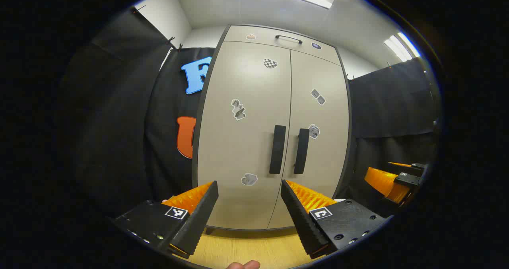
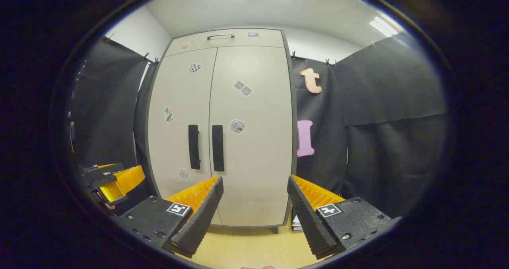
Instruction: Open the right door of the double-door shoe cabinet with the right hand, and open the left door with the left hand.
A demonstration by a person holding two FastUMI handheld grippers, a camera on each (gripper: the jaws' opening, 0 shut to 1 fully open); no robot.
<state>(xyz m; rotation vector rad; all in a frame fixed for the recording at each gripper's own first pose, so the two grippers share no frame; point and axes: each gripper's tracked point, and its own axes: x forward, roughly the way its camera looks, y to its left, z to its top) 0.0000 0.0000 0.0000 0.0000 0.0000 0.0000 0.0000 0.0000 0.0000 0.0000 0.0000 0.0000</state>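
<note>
Both shoe cabinet [image 1: 274,129] doors shut, cabinet straight ahead on the floor; left gripper [image 1: 249,199] wide, empty, below left door handle [image 1: 277,149]; right gripper [image 2: 255,197] wide, empty, offset right of right door handle [image 2: 217,148]; both well apart, likely staged for approach.

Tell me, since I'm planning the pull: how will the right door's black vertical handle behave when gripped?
The black vertical bar handle on the beige right door looks rigid, so it probably won't flex. Its smooth finish may be slippery. The tall flat door likely swings on side hinges, though none are visible. The open right tool is still short of it.
</note>
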